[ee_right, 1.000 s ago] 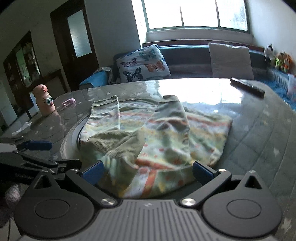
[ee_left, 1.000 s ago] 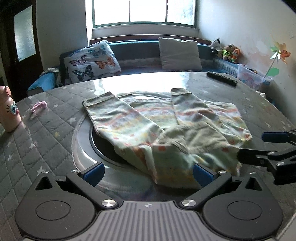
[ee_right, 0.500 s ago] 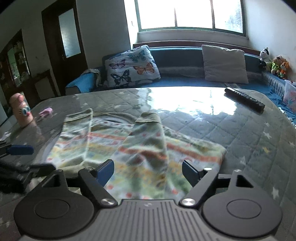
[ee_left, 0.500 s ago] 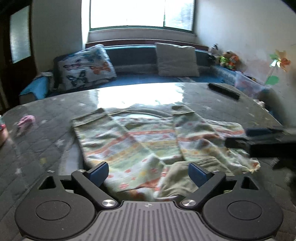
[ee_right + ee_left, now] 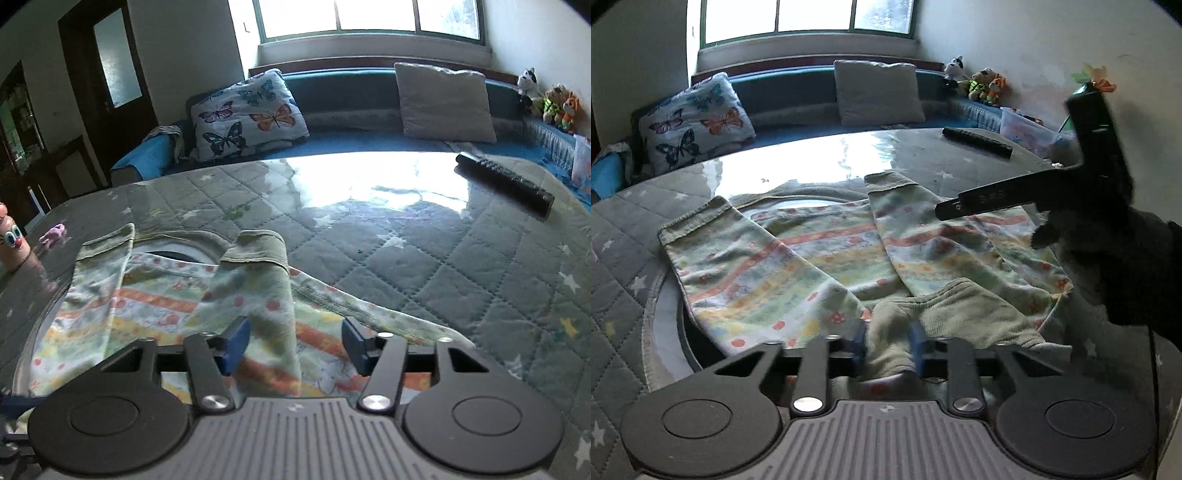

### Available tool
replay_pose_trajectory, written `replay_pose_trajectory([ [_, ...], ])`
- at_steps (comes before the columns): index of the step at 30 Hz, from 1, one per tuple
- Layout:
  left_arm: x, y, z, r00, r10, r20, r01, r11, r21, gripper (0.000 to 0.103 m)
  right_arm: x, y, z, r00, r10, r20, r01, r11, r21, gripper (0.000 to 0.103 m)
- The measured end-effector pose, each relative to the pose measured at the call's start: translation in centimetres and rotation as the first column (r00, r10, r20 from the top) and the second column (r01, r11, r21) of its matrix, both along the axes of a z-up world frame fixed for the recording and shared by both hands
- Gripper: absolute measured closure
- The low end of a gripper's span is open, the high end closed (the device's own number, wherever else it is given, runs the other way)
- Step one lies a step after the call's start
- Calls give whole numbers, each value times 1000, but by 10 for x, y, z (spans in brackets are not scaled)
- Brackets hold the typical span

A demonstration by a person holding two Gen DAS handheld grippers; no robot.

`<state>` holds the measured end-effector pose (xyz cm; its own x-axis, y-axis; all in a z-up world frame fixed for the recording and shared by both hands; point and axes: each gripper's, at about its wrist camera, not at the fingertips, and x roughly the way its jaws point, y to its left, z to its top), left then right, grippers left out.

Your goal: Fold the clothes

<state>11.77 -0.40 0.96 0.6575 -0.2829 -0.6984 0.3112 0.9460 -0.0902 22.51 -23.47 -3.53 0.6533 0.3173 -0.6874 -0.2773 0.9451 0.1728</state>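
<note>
Table [image 5: 624, 258], quilted cover with stars, filling the lower two thirds of both views; a glossy patch at centre top is reflecting the window

Sofa [image 5: 369, 107] running along the top of both frames, carrying a butterfly pillow [image 5: 251, 114] and a plain pillow [image 5: 443, 101]; stuffed toys [image 5: 550, 103] are sitting at upper right

Shirt [image 5: 820, 254], long-sleeved, pastel stripes and dots, lying at centre of the table; both sleeves are folded in over the body, cuffs pointing toward the window, so the width is already narrowed. The near edge is bunching up at the bottom centre of the left view

Left gripper [image 5: 888, 347], bottom centre of its view: fingers drawn close together and pinching the greenish ribbed band at the shirt's near edge, probably to carry that edge forward over the body

Right gripper [image 5: 295, 343], bottom centre of its own view: fingers partly narrowed with cloth rising between them; whether the pads are actually biting the fabric, cannot tell. In the left view it is showing at right, held in a dark gloved hand [image 5: 1108, 258] above the shirt's right side, likely matching the left for an even lift

Remote [image 5: 506, 184] lying at upper right of the table, well apart from the shirt

Pink bottle [image 5: 13, 243] and a small pink thing [image 5: 55, 233] sitting at the left edge
</note>
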Motion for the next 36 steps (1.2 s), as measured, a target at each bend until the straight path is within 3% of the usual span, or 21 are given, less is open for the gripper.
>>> replay_pose_trajectory([
  [2, -5, 4, 3, 1000, -8, 12, 8, 1000, -8, 84, 2, 0, -4, 1000, -5, -11, 5, 1000, 11, 63],
  [3, -9, 6, 4, 1000, -11, 18, 11, 1000, -14, 85, 2, -1, -5, 1000, -4, -11, 4, 1000, 19, 69],
  [4, -13, 8, 6, 1000, -12, 25, 12, 1000, -20, 85, 1, -1, -4, 1000, 0, -12, 1, 1000, 28, 84],
  [6, -24, 12, 10, 999, -14, 39, 15, 999, -33, 86, -2, -3, -3, 1000, 5, -26, -3, 998, 63, 95],
  [8, -36, 15, 12, 999, -12, 51, 13, 999, -38, 87, -8, -3, 0, 1000, 6, -20, -5, 997, 75, 98],
  [18, -93, 39, 14, 999, -8, 48, 10, 999, -44, 95, -87, -23, 43, 991, -33, 128, 20, 994, 104, 100],
  [28, -121, 52, 4, 999, -45, 17, 45, 998, -36, 97, -201, -91, 67, 971, -178, 159, 158, 979, 132, 100],
  [33, -125, 54, 16, 996, -71, 57, 72, 997, -26, 93, -245, -110, 53, 972, -228, 53, 222, 970, 96, 100],
  [36, -129, 57, 27, 992, -85, 97, 87, 996, -17, 78, -265, -123, 40, 967, -253, -38, 255, 965, 54, 99],
])
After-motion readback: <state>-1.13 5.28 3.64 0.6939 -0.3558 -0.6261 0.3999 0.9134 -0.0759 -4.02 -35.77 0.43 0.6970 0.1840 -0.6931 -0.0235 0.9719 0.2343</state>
